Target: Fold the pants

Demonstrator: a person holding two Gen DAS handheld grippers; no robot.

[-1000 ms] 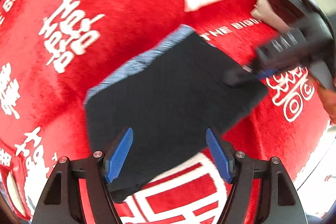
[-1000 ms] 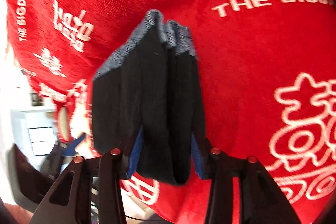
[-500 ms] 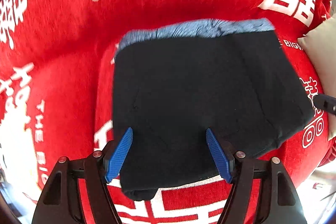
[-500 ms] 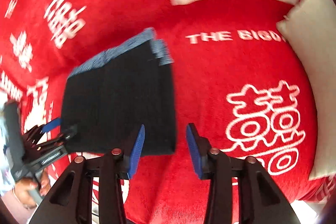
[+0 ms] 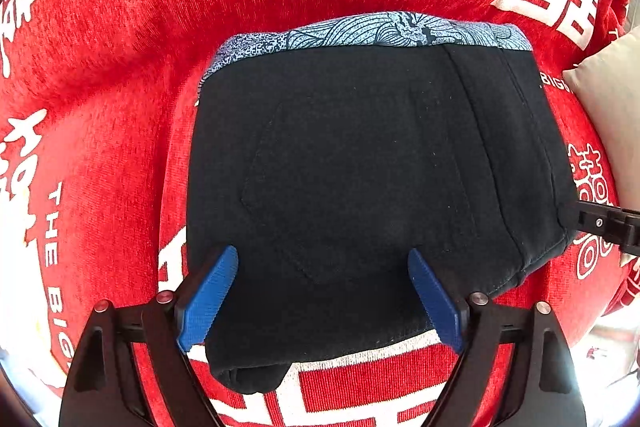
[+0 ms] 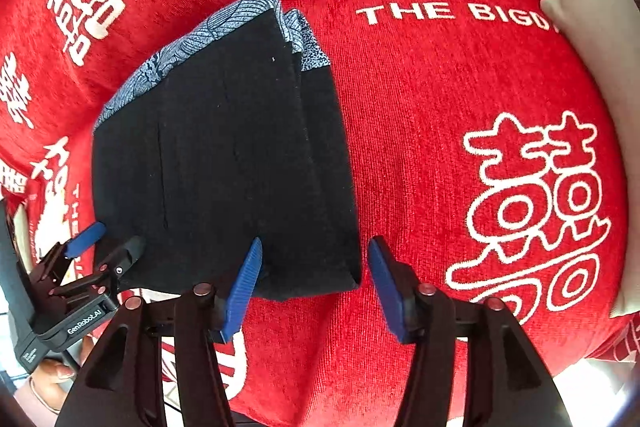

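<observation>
Folded black fabric pants with a blue-white patterned waistband [image 5: 376, 195] lie flat in a compact rectangular stack on the red plush cloth with white characters and "THE BIGDAY" lettering [image 5: 120, 75]. Waistband edge faces away from both cameras.

Left hand-held gripper [image 5: 322, 301]: released, blue pads spread wide over the near edge of the stack, nothing between them pinched.

Right hand-held gripper [image 6: 314, 287]: released too, jaws apart at the stack's near right corner, left pad over the fabric, right pad over bare red cloth.

Beige cushion [image 6: 600, 67] sits at the cloth's right side.
</observation>
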